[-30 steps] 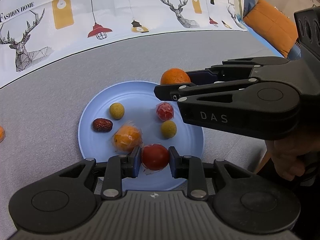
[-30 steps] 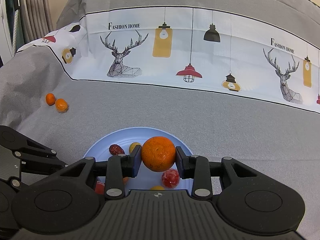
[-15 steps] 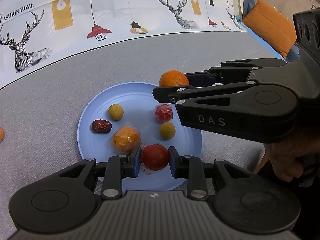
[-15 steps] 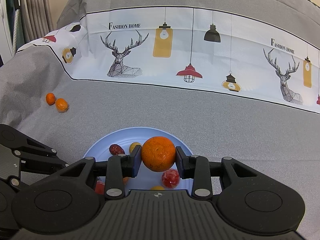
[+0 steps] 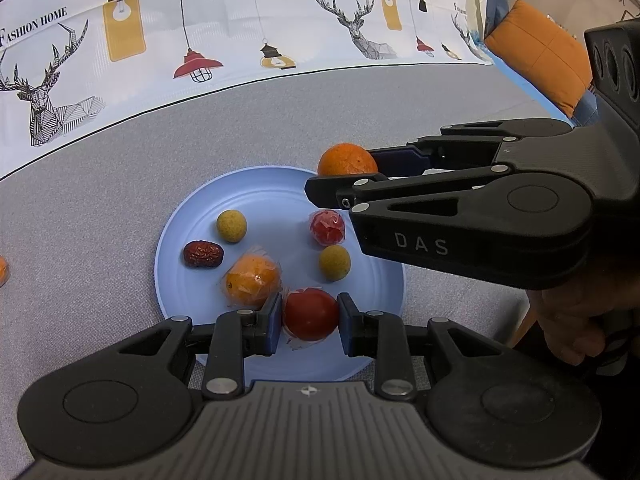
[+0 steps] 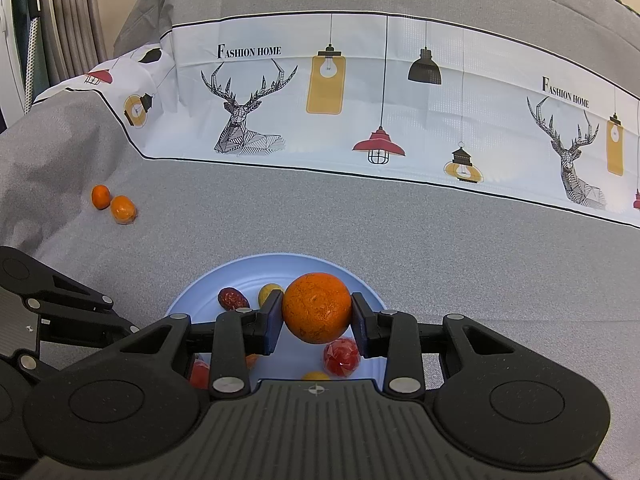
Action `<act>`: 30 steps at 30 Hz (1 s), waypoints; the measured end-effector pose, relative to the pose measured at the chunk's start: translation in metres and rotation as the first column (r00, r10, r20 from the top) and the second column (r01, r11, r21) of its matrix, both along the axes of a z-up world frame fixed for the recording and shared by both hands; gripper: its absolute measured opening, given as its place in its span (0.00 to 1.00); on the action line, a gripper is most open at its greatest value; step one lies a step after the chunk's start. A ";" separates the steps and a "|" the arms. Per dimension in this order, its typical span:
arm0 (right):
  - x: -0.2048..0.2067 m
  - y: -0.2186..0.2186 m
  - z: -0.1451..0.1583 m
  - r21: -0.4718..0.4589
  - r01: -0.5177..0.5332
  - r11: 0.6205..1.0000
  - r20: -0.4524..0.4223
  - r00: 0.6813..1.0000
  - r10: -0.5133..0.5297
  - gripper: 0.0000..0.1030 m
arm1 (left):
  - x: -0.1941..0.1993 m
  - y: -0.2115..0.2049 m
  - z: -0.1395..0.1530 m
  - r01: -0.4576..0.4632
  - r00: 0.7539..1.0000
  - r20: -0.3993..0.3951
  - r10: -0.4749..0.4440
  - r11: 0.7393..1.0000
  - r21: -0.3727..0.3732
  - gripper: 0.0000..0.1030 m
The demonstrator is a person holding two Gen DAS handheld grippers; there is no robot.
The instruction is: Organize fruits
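Change since a second ago: we see none; both grippers and every fruit sit as they did.
Left gripper [image 5: 308, 320]: we see it clamped on a round red tomato in clear wrap [image 5: 311, 314], low over the near edge of the round pale-blue plate [image 5: 180, 236].
Right gripper [image 6: 316, 316]: we find its blue pads pressed on either side of a rough-skinned round orange [image 6: 316, 307], held over the plate's far right side.
Plate contents: from the left wrist we count a wrinkled dark-red date [image 5: 203, 254], two small yellow-green round fruits [image 5: 231, 225] and [image 5: 334, 262], a wrapped orange fruit [image 5: 252, 280] and a small wrapped red fruit [image 5: 327, 227].
Worktop: grey cloth [image 5: 100, 184] with a white band printed with deer and lamps.
Only the left wrist view: the right gripper side-on, the person's hand [image 5: 576, 320] under it, an orange cushion [image 5: 540, 52].
Only the right wrist view: two small orange fruits [image 6: 101, 196] and [image 6: 123, 209] touching each other on the cloth, well apart from the plate to the left; we also see grey curtains at the far left.
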State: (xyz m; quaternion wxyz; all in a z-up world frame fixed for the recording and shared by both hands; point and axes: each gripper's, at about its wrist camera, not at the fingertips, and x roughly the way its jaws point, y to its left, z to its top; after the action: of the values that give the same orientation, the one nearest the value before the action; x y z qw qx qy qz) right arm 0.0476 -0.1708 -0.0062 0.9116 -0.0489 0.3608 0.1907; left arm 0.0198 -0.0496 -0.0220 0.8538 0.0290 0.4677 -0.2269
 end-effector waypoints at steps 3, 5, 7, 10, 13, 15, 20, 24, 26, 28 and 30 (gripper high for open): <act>-0.001 0.001 0.000 -0.001 0.001 1.000 -0.001 1.000 -0.001 0.36 | 0.000 0.000 0.001 0.001 1.000 0.000 -0.001 1.000 0.000 0.31; -0.001 0.001 0.000 -0.001 0.001 1.000 0.000 1.000 -0.001 0.36 | 0.001 -0.001 0.002 0.001 1.000 0.000 -0.001 1.000 0.000 0.31; 0.000 0.001 0.000 0.000 0.001 1.000 -0.001 1.000 -0.001 0.36 | 0.001 -0.001 0.002 0.000 1.000 0.000 0.000 1.000 0.000 0.31; 0.000 0.001 0.000 -0.001 0.001 1.000 0.000 1.000 -0.001 0.36 | 0.001 -0.001 0.002 0.002 1.000 0.000 -0.002 1.000 0.000 0.31; 0.000 0.001 0.000 0.000 0.001 1.000 -0.001 1.000 -0.001 0.36 | 0.002 0.000 0.003 0.000 1.000 -0.002 0.000 1.000 0.000 0.31; 0.000 0.002 -0.002 -0.005 -0.001 1.000 -0.008 1.000 0.000 0.37 | 0.002 0.000 0.002 -0.004 1.000 -0.002 0.004 1.000 0.001 0.32; -0.001 0.004 -0.002 -0.022 0.006 1.000 0.007 1.000 -0.005 0.61 | 0.006 0.003 0.003 -0.020 1.000 -0.005 0.020 1.000 -0.004 0.45; 0.001 0.002 -0.003 -0.024 0.017 1.000 0.002 1.000 -0.017 0.61 | 0.007 0.005 0.002 -0.033 0.999 -0.006 0.033 0.999 -0.002 0.45; 0.002 0.001 -0.002 -0.027 0.020 0.999 0.006 1.000 -0.020 0.61 | 0.007 0.005 0.003 -0.038 0.999 -0.006 0.038 0.999 -0.003 0.45; 0.002 0.001 -0.002 -0.028 0.024 0.999 0.006 1.000 -0.024 0.62 | 0.007 0.006 0.003 -0.043 0.999 -0.004 0.043 0.999 -0.004 0.46; 0.002 0.000 -0.002 -0.029 0.027 0.999 0.008 1.000 -0.027 0.62 | 0.008 0.007 0.003 -0.046 0.999 -0.004 0.046 0.999 -0.004 0.45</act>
State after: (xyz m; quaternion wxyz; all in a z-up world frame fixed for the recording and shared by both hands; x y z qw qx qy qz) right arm 0.0499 -0.1706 -0.0084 0.9147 -0.0578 0.3606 0.1730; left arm 0.0278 -0.0424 -0.0193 0.8579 0.0159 0.4694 -0.2082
